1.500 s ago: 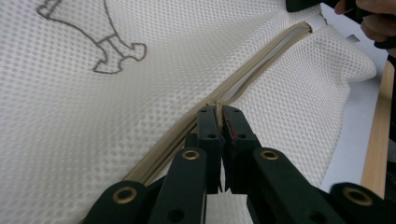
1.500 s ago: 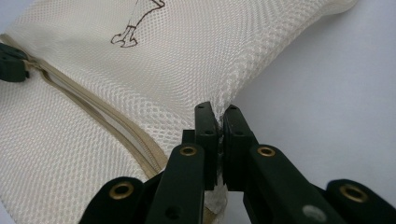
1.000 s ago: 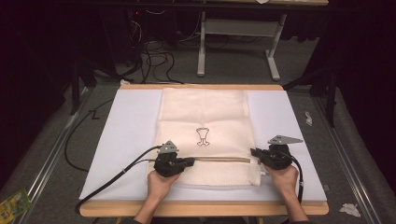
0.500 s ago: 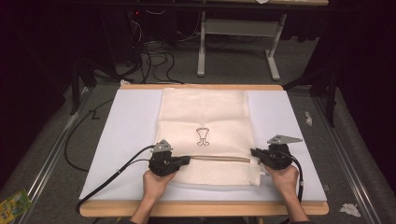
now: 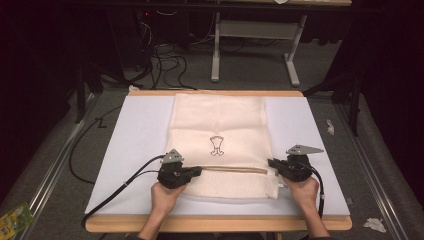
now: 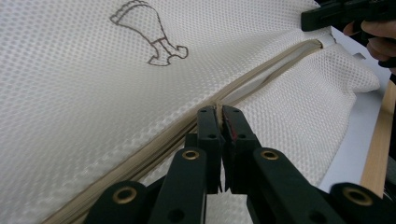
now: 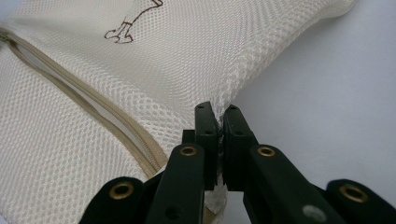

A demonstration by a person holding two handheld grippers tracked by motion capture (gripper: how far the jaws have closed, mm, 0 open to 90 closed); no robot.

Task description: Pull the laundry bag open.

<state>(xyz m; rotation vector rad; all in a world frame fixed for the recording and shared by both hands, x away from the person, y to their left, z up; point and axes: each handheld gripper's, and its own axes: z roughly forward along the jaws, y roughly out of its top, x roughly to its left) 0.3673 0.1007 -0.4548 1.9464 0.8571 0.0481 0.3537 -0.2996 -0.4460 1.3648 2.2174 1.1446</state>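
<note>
A cream mesh bag (image 5: 220, 120) lies flat on the white board (image 5: 135, 145), with a small dark print (image 5: 216, 145) at its middle and a tan zipper (image 5: 230, 169) running across near its front edge. My left gripper (image 5: 199, 171) is shut on the zipper (image 6: 218, 109) at its left part; past the jaws the zipper (image 6: 280, 60) gapes slightly. My right gripper (image 5: 271, 163) is shut on the bag's right edge, with mesh (image 7: 218, 112) pinched between its jaws. The right gripper (image 6: 327, 16) also shows far off in the left gripper view.
The board rests on a wooden table (image 5: 215, 225). Behind it stand a grey desk frame (image 5: 255, 45) and loose cables (image 5: 165, 60) on the floor. Paper scraps (image 5: 374, 224) lie at the right, and a green packet (image 5: 12, 220) lies at the lower left.
My left gripper has slid a little to the left along the zipper line. The right gripper has stayed where it was.
</note>
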